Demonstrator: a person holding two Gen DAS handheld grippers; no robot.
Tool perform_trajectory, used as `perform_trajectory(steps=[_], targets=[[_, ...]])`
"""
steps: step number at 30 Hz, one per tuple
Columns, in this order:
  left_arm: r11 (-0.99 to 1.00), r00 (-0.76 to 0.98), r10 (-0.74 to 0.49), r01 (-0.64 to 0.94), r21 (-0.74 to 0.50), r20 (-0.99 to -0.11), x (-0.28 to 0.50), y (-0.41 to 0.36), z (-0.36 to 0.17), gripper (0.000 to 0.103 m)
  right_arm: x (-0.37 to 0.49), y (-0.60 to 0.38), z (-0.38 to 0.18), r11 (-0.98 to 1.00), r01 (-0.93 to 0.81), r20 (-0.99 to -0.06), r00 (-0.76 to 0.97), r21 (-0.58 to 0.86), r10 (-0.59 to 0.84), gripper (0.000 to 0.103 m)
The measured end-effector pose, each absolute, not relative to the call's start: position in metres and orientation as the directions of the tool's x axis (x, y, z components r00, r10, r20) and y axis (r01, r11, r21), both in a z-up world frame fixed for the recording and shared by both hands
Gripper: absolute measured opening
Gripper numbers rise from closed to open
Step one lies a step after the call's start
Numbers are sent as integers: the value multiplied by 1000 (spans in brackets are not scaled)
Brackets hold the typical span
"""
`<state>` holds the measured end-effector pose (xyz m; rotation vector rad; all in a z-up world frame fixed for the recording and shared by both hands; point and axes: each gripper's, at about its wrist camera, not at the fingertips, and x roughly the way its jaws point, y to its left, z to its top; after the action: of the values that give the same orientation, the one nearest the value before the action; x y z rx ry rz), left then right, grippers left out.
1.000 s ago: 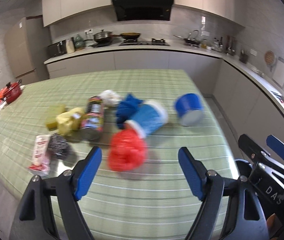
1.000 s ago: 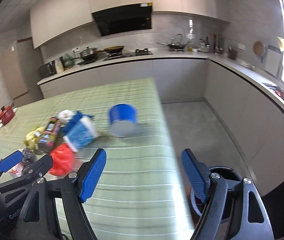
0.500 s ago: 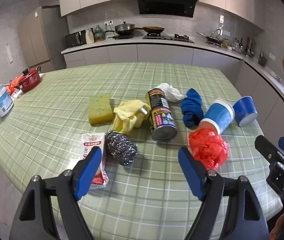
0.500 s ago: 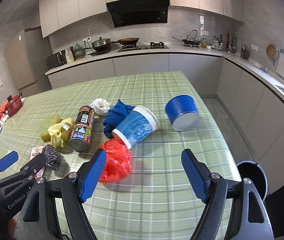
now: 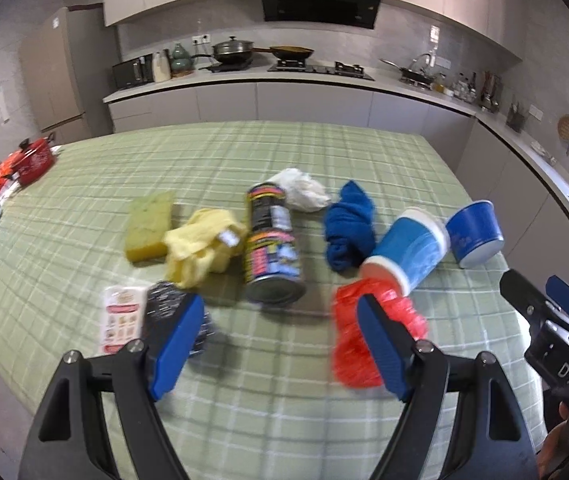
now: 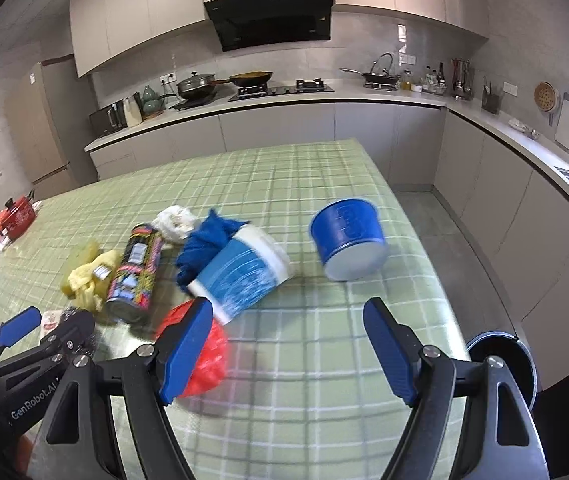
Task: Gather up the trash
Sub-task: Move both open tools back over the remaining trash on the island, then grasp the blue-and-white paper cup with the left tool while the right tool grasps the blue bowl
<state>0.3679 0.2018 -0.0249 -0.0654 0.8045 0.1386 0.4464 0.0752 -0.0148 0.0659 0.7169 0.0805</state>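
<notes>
Both your grippers, left (image 5: 276, 340) and right (image 6: 286, 346), jaws spread, empty. Red plastic bag (image 5: 368, 336) near table (image 5: 284, 412) edge, bin (image 6: 502, 362) on floor. Risk: tipped cups (image 6: 244, 272) roll off if nudged.

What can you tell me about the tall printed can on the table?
The can is a tall cylinder that looks like metal, with a busy black, pink, blue and yellow label. It lies on its side on the green checked tablecloth, its flat end toward the cameras. A yellow cloth touches one side; a white wad sits at its far end. Neither gripper touches it.
</notes>
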Motion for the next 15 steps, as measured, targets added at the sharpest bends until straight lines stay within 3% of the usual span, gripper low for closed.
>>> perform_trajectory(steps=[15], targets=[[999,658,-4,36,26,-753,435,113,-39,80,507,6,-26,995,17,-670,740,102,56,80]])
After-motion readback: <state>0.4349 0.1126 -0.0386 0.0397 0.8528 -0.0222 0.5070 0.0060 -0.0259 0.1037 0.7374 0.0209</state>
